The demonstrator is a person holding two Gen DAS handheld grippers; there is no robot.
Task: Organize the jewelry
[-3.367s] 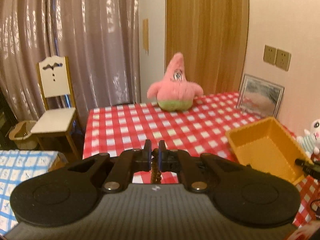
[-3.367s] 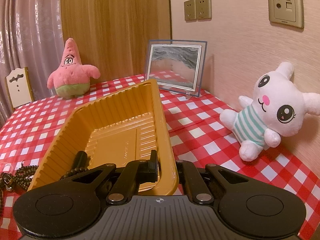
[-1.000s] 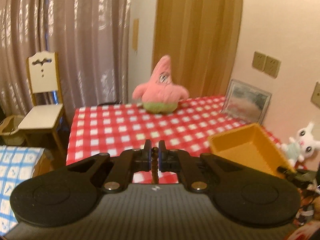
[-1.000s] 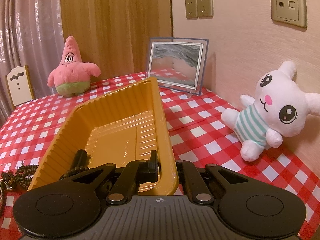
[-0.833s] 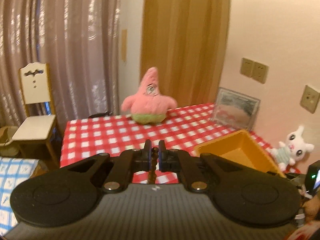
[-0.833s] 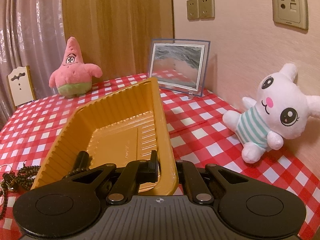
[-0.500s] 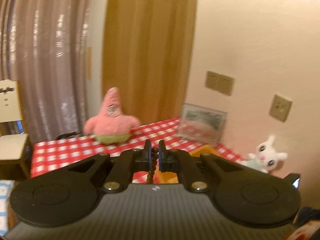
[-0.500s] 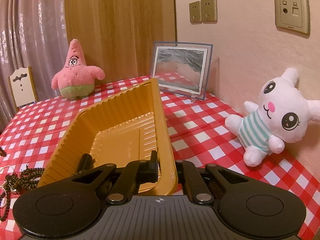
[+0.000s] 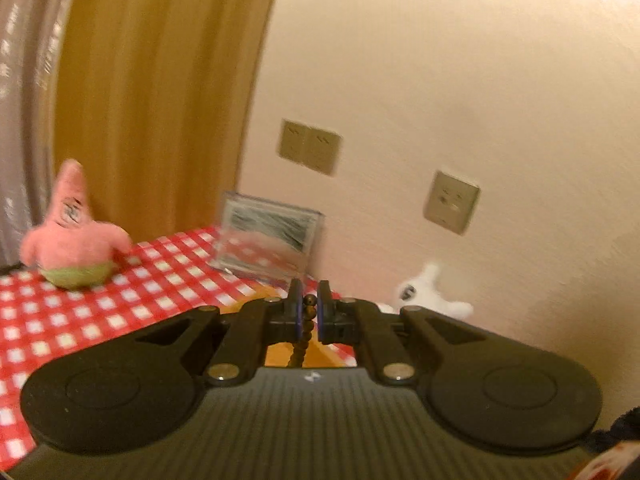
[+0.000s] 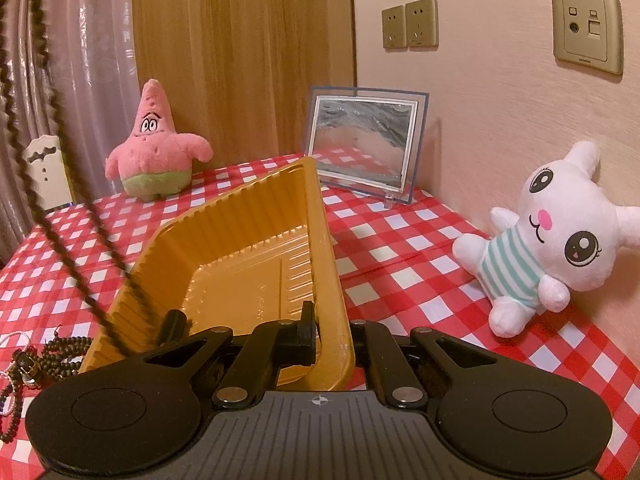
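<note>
Here, a strand of round dark beads [image 9: 307, 312] is pinched by the left gripper [image 9: 309, 305]; the ribbed orange plastic tray's [image 10: 240, 232] thin rim is clamped by the right gripper [image 10: 334, 330].

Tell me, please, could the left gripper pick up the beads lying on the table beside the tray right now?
Probably not: the left gripper is shut on a bead strand, so the loose beads must wait.

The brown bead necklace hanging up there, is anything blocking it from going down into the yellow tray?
Nothing visible does. The brown bead necklace, pinched in the left gripper, already dangles over the near left rim of the ribbed yellow plastic tray. The tray's inside looks bare. The right gripper clamps its near right rim, off to the side.
</note>
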